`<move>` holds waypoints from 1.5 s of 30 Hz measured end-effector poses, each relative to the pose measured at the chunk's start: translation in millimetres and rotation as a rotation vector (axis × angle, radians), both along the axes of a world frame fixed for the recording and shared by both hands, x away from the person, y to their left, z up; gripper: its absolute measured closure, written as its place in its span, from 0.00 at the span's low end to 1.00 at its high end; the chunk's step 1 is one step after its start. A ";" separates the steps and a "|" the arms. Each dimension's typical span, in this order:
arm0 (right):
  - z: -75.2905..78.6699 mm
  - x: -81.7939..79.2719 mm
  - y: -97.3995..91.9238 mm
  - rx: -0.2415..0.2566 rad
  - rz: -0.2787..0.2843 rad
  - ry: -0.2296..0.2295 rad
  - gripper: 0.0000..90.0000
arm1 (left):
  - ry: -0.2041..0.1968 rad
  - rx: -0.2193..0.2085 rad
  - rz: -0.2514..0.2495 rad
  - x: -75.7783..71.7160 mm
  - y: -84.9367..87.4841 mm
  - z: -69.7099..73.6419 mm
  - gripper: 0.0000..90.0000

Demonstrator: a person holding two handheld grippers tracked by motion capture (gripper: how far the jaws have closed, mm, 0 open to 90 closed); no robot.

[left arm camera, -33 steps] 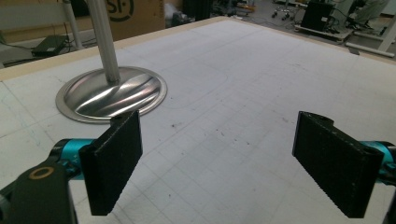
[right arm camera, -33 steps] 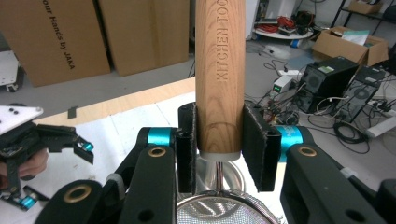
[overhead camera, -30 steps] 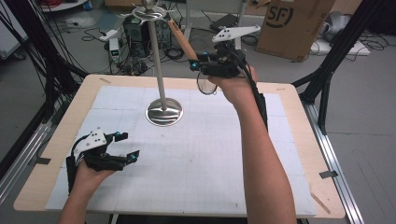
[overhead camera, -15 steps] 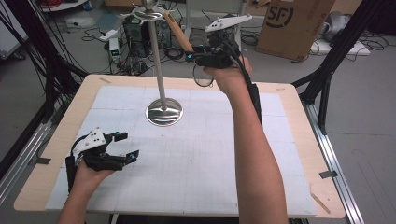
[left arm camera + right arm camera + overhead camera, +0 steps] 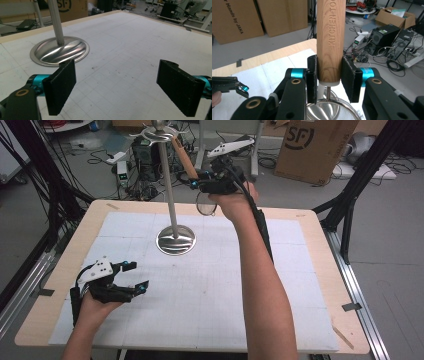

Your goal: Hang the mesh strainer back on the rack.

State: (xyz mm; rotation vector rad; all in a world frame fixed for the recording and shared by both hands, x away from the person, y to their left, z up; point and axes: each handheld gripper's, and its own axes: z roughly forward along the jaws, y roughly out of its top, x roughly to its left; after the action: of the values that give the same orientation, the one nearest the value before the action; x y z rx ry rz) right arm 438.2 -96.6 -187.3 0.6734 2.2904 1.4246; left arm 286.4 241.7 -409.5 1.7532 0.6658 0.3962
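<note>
Fingers (image 5: 348, 78) of the right gripper (image 5: 329, 80) clamped a strainer's wooden handle (image 5: 330, 40).
Strainer (image 5: 202, 202) was held aloft beside the hanging stand (image 5: 170, 190); left gripper (image 5: 132, 277) rested wide, empty, on the worktop (image 5: 300, 270).

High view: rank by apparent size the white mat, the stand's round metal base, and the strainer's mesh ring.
1. white mat, far the largest.
2. stand's round metal base.
3. strainer's mesh ring, hanging below the right gripper; it is lifted nearer the camera, yet looks smallest.

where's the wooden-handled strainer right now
In the high view, the wooden-handled mesh strainer is clamped in the right gripper, held in the air just right of the metal stand's pole, near its top hooks.
</note>
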 end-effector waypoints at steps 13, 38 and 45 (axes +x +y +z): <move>-11.3 10.8 18.7 -0.024 -0.005 0.010 0.75 | 0.001 -0.003 -0.001 -0.3 -0.1 0.1 0.18; -10.9 0.3 15.0 -0.057 -0.027 -0.049 0.49 | 0.005 0.015 -0.010 0.0 -2.2 -1.0 0.18; -15.7 -8.7 2.4 -0.052 -0.026 -0.036 0.45 | 0.005 0.020 -0.009 -0.7 -3.3 -1.3 0.18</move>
State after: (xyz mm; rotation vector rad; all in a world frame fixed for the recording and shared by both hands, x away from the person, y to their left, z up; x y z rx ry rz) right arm 429.5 -94.2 -203.0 0.6542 2.2743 1.3494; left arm 285.7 238.4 -410.8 1.7764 0.6592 0.3934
